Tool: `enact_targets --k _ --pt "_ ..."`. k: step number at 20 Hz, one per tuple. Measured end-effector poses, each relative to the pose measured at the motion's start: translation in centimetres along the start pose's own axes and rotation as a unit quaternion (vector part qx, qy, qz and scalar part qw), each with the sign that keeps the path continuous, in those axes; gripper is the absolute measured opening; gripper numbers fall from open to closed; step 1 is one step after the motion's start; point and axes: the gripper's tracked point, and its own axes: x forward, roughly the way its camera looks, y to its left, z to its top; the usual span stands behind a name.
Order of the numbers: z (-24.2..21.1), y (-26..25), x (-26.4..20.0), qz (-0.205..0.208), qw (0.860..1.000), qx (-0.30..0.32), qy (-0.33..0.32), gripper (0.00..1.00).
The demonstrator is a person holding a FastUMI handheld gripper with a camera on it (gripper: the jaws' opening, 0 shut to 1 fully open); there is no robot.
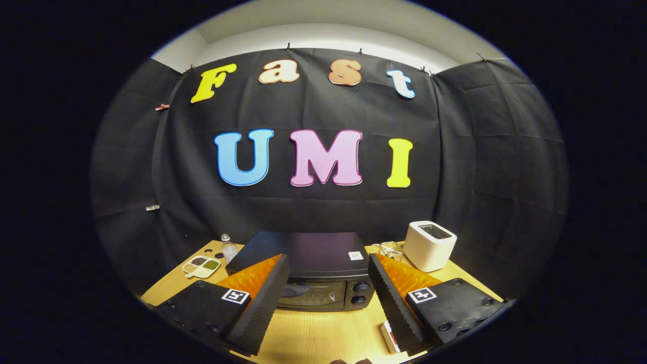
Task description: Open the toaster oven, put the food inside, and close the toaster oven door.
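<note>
Two black ribbed fingers [263,298] of the gripper [328,283] stand wide apart w/ nothing between the pads; each carries an orange wedge behind it and a small square marker on its base. Dead ahead at 12 o'clock from the fingertips sits the toaster oven [313,275], black, on the wooden table [313,333], door shut (its handle shows as a dark bar across the glass front, partly hidden by the left finger). Two round knobs [361,293] are stacked on the oven's right side, just inside the right finger. On the oven's top, a small white sticker near the right front corner.

At approx 1 o'clock, beyond the right finger, a white toaster [429,245] stands upright near the wall. At approx 10 o'clock, a clear bottle [229,247] and next to it a pale divided tray [201,266] w/ dark and green contents. By the right finger's base, at 5 o'clock, a small white-and-red item [390,337] lies on the table, mostly covered, so can't tell what it is.
</note>
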Motion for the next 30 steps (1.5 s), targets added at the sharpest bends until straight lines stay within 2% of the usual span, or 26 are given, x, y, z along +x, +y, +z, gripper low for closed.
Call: enact_targets --k 7,14,18,25,30 --pt "-5.4 4.3 6.6 0.031 0.997 0.013 0.068 0.97" --pt "-9.9 7.4 10.5 0.048 0.992 0.009 0.118 0.98" --pt "-12.7 7.5 11.2 0.039 0.988 0.006 0.152 0.98" --pt "-12.9 7.5 11.3 0.027 0.989 -0.006 0.142 0.99" --pt "-14.3 7.2 8.6 0.02 0.988 -0.003 0.152 0.98"
